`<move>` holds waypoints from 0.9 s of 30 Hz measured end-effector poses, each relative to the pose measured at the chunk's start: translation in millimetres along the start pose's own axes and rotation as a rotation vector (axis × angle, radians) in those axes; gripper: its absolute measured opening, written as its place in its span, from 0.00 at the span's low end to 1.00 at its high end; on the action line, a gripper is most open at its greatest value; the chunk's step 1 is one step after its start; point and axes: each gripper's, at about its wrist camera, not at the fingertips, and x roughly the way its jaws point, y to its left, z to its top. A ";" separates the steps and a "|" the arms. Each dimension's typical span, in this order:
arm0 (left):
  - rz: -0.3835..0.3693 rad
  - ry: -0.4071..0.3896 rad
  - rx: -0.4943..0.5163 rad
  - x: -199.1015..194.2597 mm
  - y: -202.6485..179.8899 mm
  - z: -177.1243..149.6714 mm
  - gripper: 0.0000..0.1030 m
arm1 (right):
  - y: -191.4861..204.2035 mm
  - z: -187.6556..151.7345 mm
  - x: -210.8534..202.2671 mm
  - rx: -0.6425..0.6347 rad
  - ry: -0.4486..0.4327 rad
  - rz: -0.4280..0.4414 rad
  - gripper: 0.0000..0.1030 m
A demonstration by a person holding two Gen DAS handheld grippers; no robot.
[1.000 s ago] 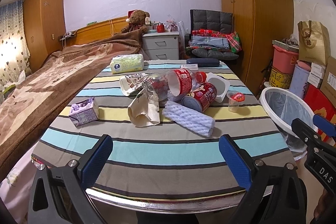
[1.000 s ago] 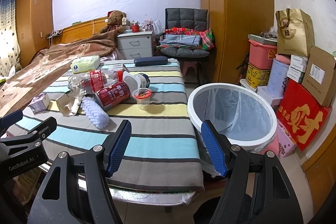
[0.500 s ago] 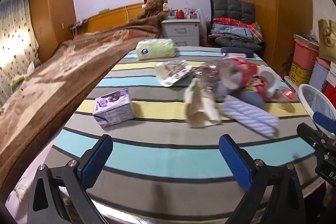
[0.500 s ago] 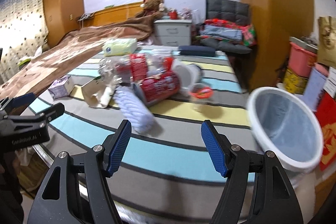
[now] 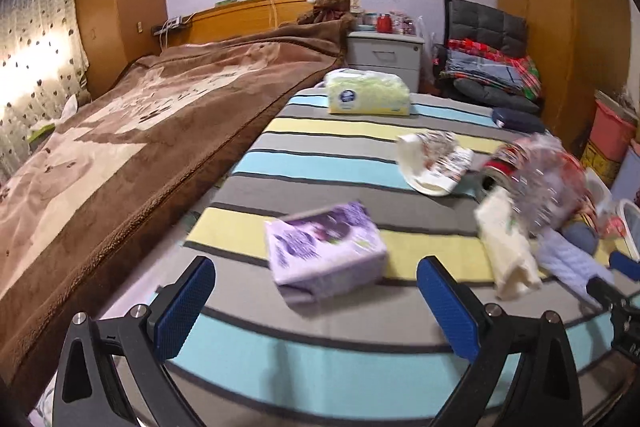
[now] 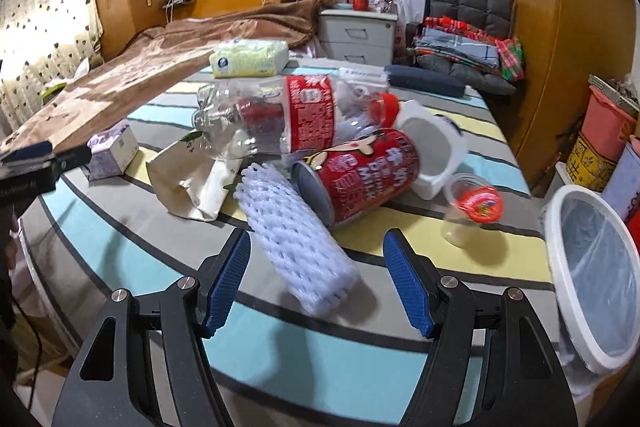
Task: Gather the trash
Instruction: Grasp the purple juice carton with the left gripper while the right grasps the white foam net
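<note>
We hold the left claw (image 5: 316,301) wide open and empty at the bottom of its frame, above the striped table (image 5: 320,367). A purple carton (image 5: 326,247) lies on the table at mid-frame, just beyond the gap between the blue pads (image 5: 184,301). Right of it lie a cream bag (image 5: 506,251) and a blurred heap of trash.

Our right claw (image 6: 316,281) is also wide open and empty, lower centre. A white foam net (image 6: 296,233) lies between its pads, with its near end closest to us. Above the net lie a red can (image 6: 356,171) and a clear bottle (image 6: 272,115). The white bin (image 6: 596,279) stands at the right edge, beside the table.
</note>
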 end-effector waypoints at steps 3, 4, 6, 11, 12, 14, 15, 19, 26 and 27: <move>0.016 0.010 -0.012 15.4 14.4 7.8 0.99 | 3.8 1.2 3.8 -0.024 0.016 0.008 0.68; 0.018 0.021 -0.012 21.5 18.6 9.7 0.99 | 4.9 1.5 4.9 -0.031 0.022 0.014 0.68; -0.005 0.044 -0.028 31.9 26.2 12.0 0.99 | 6.6 3.7 8.3 -0.040 0.035 0.017 0.68; -0.121 0.080 -0.063 41.1 33.3 10.2 0.99 | 10.6 5.4 12.8 -0.061 0.060 0.026 0.51; -0.150 0.085 -0.067 40.8 32.1 9.2 0.98 | 10.9 5.3 12.4 -0.064 0.060 0.027 0.49; -0.237 0.112 -0.081 41.7 27.7 5.3 0.97 | 10.7 5.6 11.0 -0.062 0.056 0.035 0.39; -0.255 0.122 -0.079 42.0 24.2 3.6 0.97 | 10.3 5.9 10.1 -0.056 0.054 0.045 0.36; -0.326 0.131 -0.033 35.9 1.6 -2.5 0.96 | 7.5 7.3 8.4 -0.039 0.047 0.058 0.29; -0.511 0.152 0.014 19.7 -33.4 -6.6 0.96 | 4.8 7.6 7.6 -0.014 0.048 0.055 0.27; -0.522 0.147 0.027 16.3 -36.1 -6.3 0.96 | 4.8 7.5 7.5 -0.012 0.046 0.056 0.27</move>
